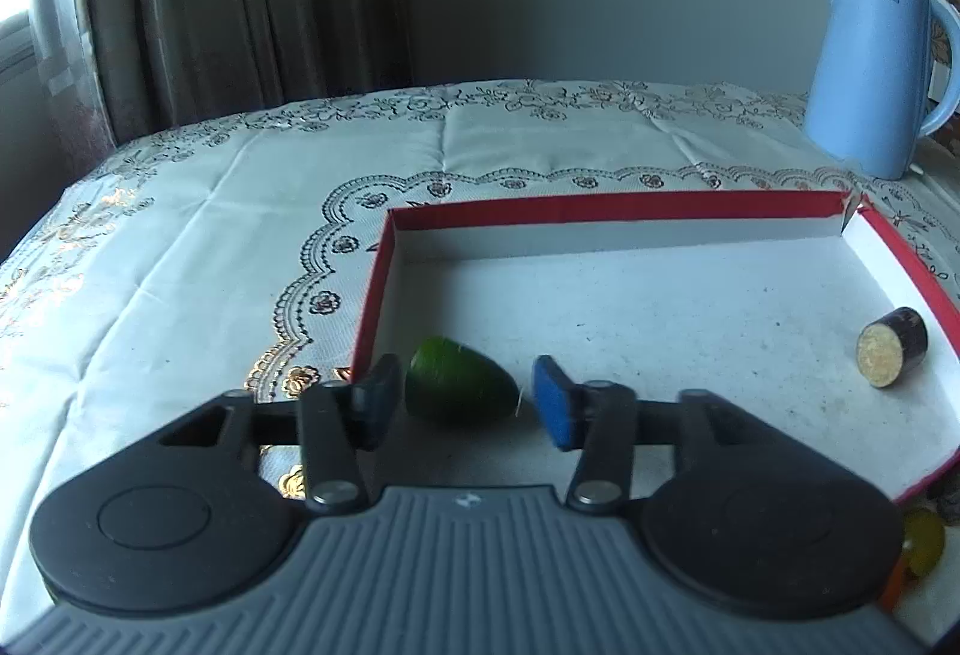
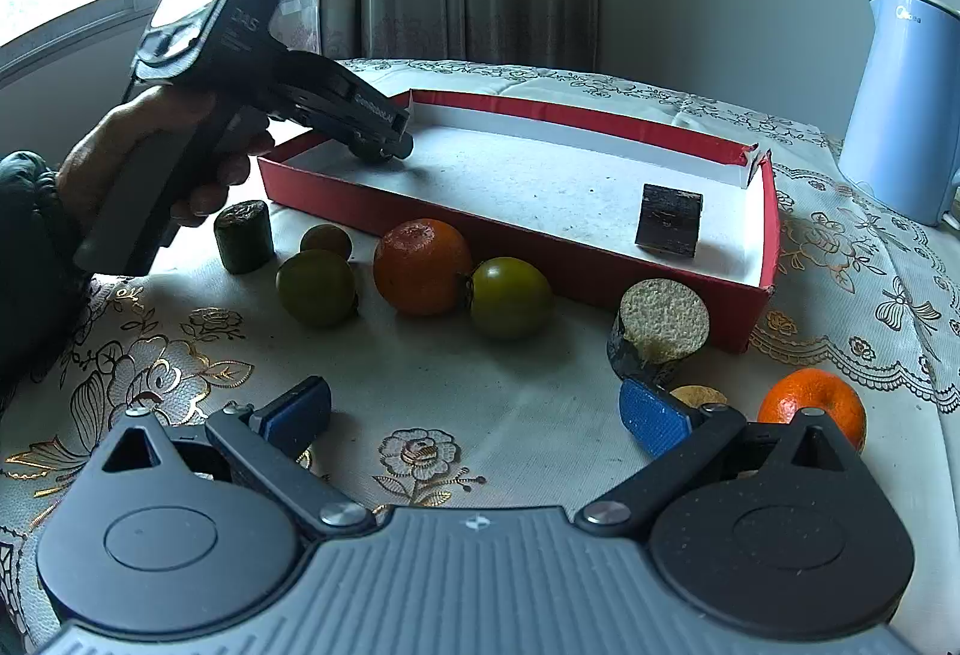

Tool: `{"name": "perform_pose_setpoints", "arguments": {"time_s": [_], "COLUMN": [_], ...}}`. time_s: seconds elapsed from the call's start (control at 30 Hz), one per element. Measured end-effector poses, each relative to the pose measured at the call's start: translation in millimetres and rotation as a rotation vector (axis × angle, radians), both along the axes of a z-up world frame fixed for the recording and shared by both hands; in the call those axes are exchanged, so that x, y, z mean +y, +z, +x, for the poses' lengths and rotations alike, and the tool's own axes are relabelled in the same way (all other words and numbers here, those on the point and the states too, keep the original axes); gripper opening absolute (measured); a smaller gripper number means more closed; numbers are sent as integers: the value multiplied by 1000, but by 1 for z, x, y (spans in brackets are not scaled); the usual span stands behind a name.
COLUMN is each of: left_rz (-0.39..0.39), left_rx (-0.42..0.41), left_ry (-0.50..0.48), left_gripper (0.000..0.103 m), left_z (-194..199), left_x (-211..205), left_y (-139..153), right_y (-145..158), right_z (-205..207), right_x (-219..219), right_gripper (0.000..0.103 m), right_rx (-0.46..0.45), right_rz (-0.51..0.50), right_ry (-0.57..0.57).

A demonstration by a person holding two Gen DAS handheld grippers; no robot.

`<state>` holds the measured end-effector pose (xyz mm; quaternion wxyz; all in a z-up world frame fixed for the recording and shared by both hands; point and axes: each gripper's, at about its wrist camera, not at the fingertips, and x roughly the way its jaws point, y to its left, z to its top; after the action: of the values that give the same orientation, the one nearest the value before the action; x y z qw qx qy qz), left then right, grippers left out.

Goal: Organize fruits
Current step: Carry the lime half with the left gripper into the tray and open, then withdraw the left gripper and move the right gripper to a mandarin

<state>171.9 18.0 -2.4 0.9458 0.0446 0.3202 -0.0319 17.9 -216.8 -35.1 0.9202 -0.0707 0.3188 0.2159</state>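
Observation:
A shallow red box (image 1: 606, 206) with a white floor lies on the table; it also shows in the right wrist view (image 2: 576, 268). My left gripper (image 1: 465, 400) is open inside the box's near left corner, its pads apart on either side of a dark green fruit (image 1: 456, 382) that rests on the floor. A dark cylinder piece (image 1: 891, 355) lies at the box's right side (image 2: 669, 220). My right gripper (image 2: 480, 415) is open and empty above the cloth. In front of the box lie an orange (image 2: 422, 266), green fruits (image 2: 510, 298) (image 2: 316, 287) and a cut cylinder (image 2: 660, 328).
A blue kettle (image 1: 870, 66) stands at the back right of the table. Another orange (image 2: 813, 406) lies by my right gripper's right finger. A dark green cylinder (image 2: 243, 236) and a small green fruit (image 2: 326, 241) lie near the left hand. Curtains hang behind the table.

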Motion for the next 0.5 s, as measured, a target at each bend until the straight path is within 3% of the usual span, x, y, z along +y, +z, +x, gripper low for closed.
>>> {"name": "perform_pose_setpoints", "arguments": {"time_s": [0.17,0.27,0.5], "left_rz": [-12,2,-21], "left_rx": [-36,-65,-120], "left_ry": [-3,3,-6], "left_gripper": [63,74,82], "left_z": [-18,-30,-70], "left_x": [1,-1,4], "left_y": [11,16,28], "right_y": [0,0,0], "right_z": [0,0,0], "right_x": [0,0,-1], "right_gripper": [103,103,103], "right_rx": [0,0,0], "right_rz": [0,0,0], "right_ry": [0,0,1]}}
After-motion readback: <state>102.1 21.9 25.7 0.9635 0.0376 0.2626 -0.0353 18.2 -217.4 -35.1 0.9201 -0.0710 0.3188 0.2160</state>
